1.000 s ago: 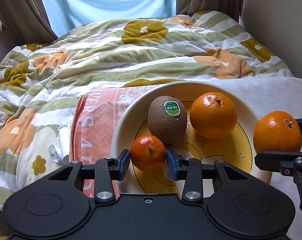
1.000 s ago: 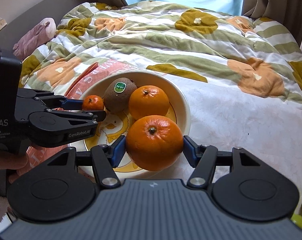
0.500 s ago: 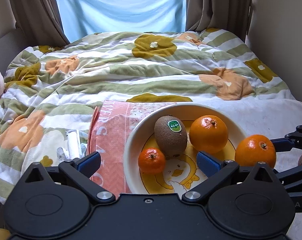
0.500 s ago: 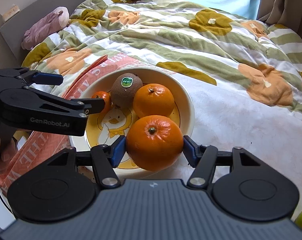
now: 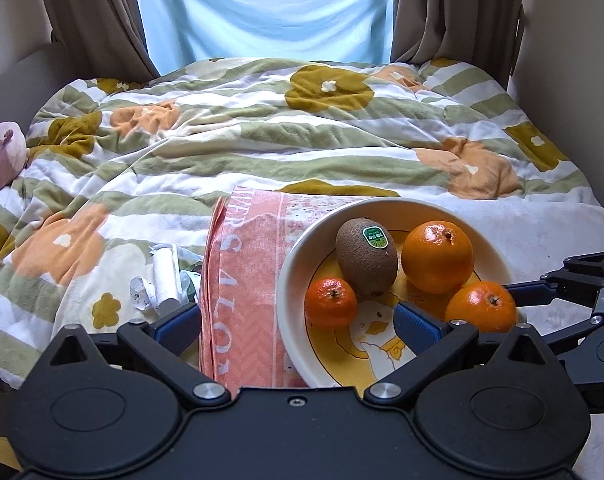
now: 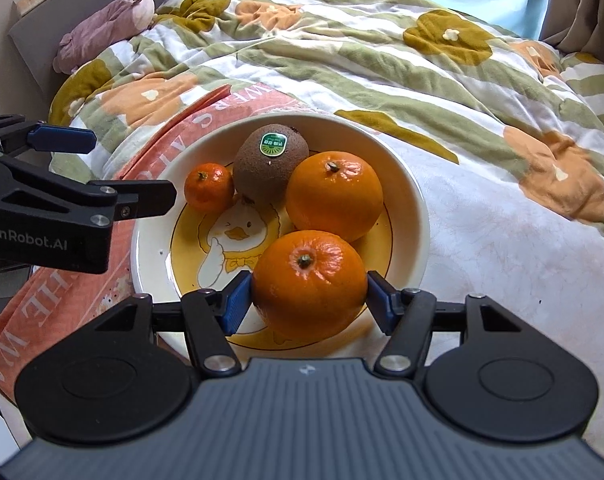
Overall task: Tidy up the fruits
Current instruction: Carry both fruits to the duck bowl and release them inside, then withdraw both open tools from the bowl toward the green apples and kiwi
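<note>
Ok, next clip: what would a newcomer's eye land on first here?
Probably the big orange clamped in the right tool, held low over the near edge of the duck-print bowl. Behind it in the bowl sit a second orange, a stickered kiwi and a small mandarin. The left tool hangs open and empty at the bowl's left, above a pink towel on the flowered quilt.

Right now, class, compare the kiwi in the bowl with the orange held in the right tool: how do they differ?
The kiwi is brown and fuzzy; the held orange is bright and glossy. The kiwi carries a green sticker; the held orange shows only its stem. The kiwi lies free in the bowl, while the held orange is clamped between the pads of the right tool over the bowl's near rim. Both are whole, unpeeled fruit.
</note>
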`<state>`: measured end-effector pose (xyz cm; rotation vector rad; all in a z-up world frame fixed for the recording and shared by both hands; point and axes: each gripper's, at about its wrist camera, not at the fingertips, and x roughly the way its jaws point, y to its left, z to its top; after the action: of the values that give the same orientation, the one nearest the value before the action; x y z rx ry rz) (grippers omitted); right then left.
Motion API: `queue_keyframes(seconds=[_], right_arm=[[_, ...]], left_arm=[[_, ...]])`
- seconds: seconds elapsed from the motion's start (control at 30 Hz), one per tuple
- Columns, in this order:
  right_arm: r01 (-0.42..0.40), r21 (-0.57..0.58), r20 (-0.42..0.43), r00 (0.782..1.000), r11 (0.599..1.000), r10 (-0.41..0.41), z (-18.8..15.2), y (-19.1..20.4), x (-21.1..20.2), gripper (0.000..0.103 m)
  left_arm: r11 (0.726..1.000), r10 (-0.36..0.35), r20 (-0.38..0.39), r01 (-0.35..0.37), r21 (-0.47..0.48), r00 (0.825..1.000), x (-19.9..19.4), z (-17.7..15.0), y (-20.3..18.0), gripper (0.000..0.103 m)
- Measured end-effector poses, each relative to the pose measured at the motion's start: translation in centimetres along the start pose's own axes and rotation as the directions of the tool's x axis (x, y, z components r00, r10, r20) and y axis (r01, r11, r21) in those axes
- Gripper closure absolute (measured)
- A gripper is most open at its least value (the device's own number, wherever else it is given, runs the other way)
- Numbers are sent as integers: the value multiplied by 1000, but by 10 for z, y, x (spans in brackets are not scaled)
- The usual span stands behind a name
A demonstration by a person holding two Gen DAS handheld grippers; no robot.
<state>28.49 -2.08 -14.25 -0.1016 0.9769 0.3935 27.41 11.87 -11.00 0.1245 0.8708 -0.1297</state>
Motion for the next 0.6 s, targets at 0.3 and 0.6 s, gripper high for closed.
queue_keyframes(seconds=[0.3, 0.6], right_arm=[[-29, 31, 85, 996, 999, 26, -5, -2, -18, 0], [21, 26, 109, 994, 999, -24, -7, 3, -46, 0]], left_arm=[[1000, -6, 4, 6, -3, 1000, -12, -4, 1, 0], [1000, -13, 37, 13, 5, 999, -34, -1, 0, 0]])
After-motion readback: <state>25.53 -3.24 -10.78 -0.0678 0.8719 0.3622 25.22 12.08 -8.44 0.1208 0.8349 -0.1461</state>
